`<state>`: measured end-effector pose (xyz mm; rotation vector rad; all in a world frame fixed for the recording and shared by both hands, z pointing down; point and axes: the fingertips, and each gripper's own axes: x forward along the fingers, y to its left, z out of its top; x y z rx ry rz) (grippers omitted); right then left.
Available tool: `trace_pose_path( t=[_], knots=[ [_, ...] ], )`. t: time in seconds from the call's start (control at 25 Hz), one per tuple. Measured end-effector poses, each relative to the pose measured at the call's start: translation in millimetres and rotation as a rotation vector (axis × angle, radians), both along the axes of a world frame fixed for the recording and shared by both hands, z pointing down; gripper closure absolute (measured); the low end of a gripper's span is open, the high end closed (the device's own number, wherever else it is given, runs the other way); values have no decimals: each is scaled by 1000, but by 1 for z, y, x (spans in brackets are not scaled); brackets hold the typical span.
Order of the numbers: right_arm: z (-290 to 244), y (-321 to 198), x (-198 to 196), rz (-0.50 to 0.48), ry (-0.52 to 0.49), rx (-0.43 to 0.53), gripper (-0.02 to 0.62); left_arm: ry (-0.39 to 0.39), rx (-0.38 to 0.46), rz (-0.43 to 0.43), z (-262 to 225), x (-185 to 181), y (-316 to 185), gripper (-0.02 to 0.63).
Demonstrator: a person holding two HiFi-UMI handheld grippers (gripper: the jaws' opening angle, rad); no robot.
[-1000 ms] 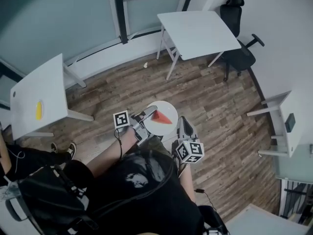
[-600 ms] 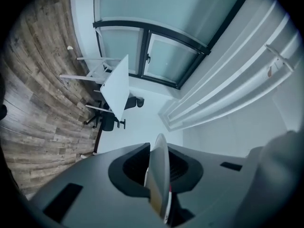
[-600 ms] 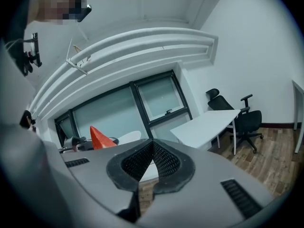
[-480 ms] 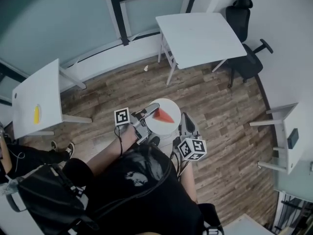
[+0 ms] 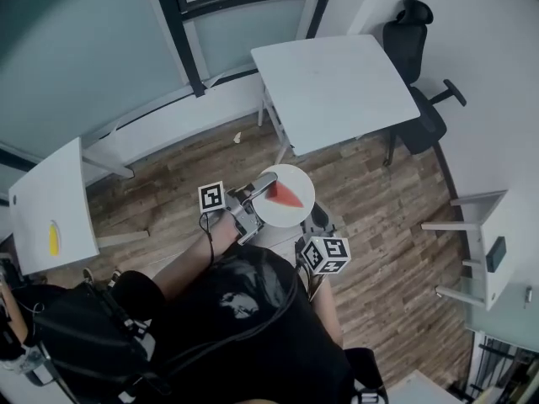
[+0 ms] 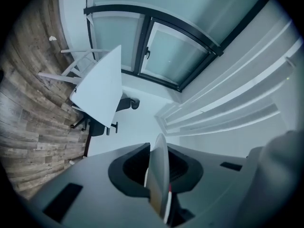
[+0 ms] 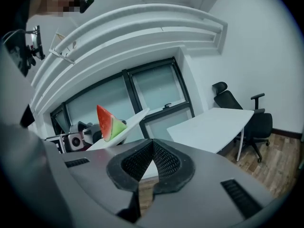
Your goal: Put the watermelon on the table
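Watermelon: one red-and-green wedge of watermelon (image 5: pixel 285 194) (image 7: pixel 108 122), lying on the round white plate (image 5: pixel 300 212) (image 6: pixel 159 175) (image 7: pixel 134 121); just beside the jaws of the left gripper (image 5: pixel 255 200) (image 6: pixel 159 171), apart from the right gripper (image 5: pixel 317 217) (image 7: pixel 152 148).
Plate: one, held in the air just short of the near left corner of the white rectangular desk (image 5: pixel 337 82) (image 6: pixel 102 87) (image 7: pixel 213 120), above the wood-plank floor (image 5: pixel 370 183).
Left gripper: one; jaws clamped on the plate's rim, the plate edge-on between them.
Right gripper: one; jaws pressed together, nothing between them; by the plate's near side.
Desk: one ahead of the plate.
Chair: one black office chair (image 5: pixel 417 57) (image 7: pixel 251 120), beside the desk's right edge.
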<state>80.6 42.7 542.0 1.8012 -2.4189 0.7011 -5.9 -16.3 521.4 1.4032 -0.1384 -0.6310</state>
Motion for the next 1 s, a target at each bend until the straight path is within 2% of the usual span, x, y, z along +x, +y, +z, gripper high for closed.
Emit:
trace_pose_path(
  t=[0.12, 0.24, 0.32, 0.52, 0.72, 0.84, 1.0],
  knots=[
    [-2, -38, 9, 24, 5, -3, 586, -12, 10, 21, 0, 8, -42, 551],
    [4, -71, 25, 68, -47, -27, 587, -55, 36, 33, 6, 18, -85, 551],
    [9, -89, 35, 67, -69, -46, 586, -65, 16, 24, 20, 23, -109, 549],
    [24, -156, 62, 8, -53, -65, 586, -76, -67, -38, 62, 38, -180, 549],
    [24, -249, 113, -64, 11, -35, 586, -105, -46, -94, 80, 80, -265, 549],
    [43, -303, 144, -112, 68, -58, 586, -115, -19, -107, 80, 107, -305, 549],
    [63, -364, 161, -209, 119, -83, 586, -178, -42, -138, 100, 129, -355, 549]
  ],
)
